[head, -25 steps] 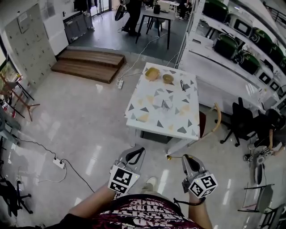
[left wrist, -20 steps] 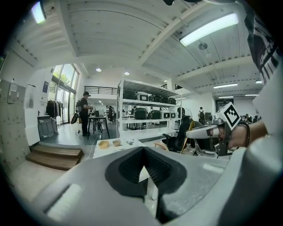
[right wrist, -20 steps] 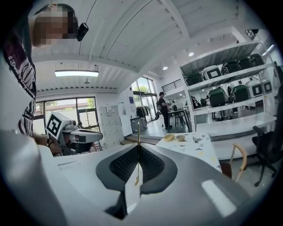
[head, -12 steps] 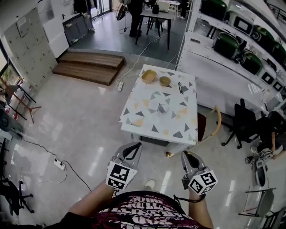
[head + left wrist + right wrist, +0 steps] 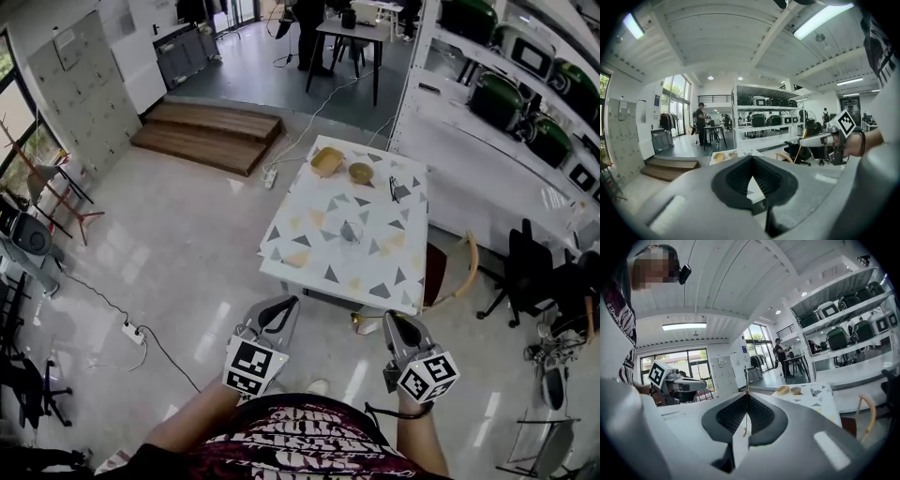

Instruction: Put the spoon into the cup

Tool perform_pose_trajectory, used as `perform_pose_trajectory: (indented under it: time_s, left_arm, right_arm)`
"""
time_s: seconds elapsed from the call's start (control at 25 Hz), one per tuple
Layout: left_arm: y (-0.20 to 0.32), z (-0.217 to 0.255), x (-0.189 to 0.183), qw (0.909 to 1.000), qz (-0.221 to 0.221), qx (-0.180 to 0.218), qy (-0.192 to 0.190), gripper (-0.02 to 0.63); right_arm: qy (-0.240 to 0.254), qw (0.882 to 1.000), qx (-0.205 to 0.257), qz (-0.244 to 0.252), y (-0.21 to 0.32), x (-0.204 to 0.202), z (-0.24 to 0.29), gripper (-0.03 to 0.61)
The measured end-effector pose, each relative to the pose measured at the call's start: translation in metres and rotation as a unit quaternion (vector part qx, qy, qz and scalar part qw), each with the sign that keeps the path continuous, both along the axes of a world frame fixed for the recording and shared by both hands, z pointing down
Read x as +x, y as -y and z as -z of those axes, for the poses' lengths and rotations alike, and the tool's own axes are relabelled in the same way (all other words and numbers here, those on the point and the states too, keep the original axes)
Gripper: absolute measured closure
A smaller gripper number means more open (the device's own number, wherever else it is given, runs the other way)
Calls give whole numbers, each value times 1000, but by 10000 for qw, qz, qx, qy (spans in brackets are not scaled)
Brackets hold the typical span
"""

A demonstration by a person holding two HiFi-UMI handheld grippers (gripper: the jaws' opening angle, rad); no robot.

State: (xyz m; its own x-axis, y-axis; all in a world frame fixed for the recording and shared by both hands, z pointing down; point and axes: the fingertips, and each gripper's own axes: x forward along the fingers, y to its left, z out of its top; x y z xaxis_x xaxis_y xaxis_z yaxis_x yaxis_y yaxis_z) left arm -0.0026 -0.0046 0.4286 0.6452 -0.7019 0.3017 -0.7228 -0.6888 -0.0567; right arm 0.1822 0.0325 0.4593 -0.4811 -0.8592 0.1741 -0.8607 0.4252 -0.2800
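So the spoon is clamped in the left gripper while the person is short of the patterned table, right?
Not quite. The spoon is clamped in the right gripper, not the left; the right gripper view shows its thin handle pinched between the closed jaws. The rest holds: the person is short of the patterned table.

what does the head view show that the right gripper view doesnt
Only the head view: the clear cup standing mid-table, the wooden steps and the power strip on the floor.
Only the right gripper view: the right hand-held gripper seen close, jaws shut on the spoon by its thin handle, plus the ceiling light.
Both: the patterned table, the two yellow bowls, the left hand-held gripper and the wooden chair.
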Motion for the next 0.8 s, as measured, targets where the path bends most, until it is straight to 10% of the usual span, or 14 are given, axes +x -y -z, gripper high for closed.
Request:
perform_pose_trajectory:
  time_s: [0.8]
  left_arm:
    - [87,-15,0,9989,-403,-219,83,614]
  right_arm:
    - [72,9994,-223,-249,74,-10,-11,546]
